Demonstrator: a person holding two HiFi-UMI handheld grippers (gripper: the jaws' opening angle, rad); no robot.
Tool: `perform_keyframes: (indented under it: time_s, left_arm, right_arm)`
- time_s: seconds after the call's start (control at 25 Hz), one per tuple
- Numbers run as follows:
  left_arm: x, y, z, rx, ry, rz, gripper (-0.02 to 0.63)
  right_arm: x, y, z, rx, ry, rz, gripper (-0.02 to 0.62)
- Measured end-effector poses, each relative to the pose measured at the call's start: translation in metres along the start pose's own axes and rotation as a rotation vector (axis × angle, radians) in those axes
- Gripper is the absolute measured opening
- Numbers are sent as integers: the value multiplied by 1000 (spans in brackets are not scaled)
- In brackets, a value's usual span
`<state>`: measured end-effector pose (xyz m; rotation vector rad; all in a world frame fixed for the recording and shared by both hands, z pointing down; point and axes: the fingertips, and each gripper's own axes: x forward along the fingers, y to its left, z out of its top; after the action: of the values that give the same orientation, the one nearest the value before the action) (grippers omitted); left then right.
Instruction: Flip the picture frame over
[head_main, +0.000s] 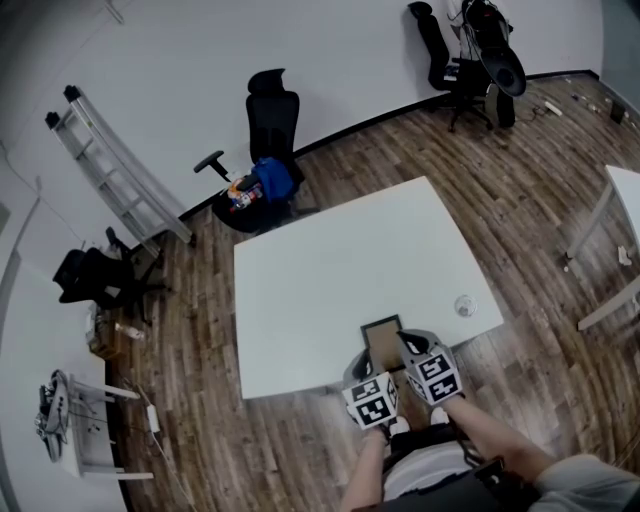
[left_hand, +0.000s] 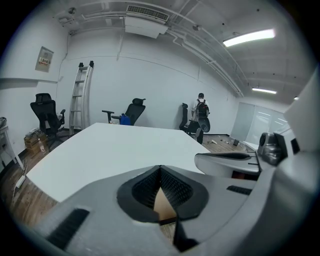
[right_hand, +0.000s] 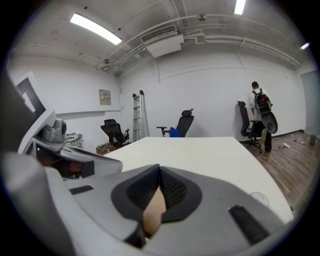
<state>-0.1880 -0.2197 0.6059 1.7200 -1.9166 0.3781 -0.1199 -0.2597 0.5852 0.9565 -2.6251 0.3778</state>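
brown-backed picture frame (head_main: 383, 336) lies at the near edge of the white surface (head_main: 320, 270), its long axis running away from the person. left gripper (head_main: 362, 364) and right gripper (head_main: 407, 346) sit side by side, each clenched on the frame's near end. the frame extends straight ahead of both, equally near each.

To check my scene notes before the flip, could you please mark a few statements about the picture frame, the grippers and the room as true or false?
1. The left gripper and right gripper are both shut on the picture frame. True.
2. The picture frame sits at the white table's far edge. False: it is at the near edge, by the person.
3. A ladder leans against the wall. True.
4. A small round object lies left of the picture frame. False: in the head view it lies to its right.
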Motion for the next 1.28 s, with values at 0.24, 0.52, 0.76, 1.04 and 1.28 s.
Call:
perform_keyframes:
  time_s: [0.24,0.52,0.76,1.04,1.28]
  left_arm:
    - [0,-1,3,-3,-15,9,3]
    - [1,-9,2,18,-25,5,3]
    - [1,-12,3,22,-23,4,3]
    - [2,-15,3,15,-25,3,3]
    - [1,-13,2,8,-21,4,3]
  right_arm:
    - [-1,-3,1,-2,-15,8,8]
    - [1,-9,-4,9,-23,8,8]
    - [0,-6,1,10,-16,23,8]
    - [0,-9,-1,10,-7,22,6]
    - [2,-8,-2,15,-12,21,6]
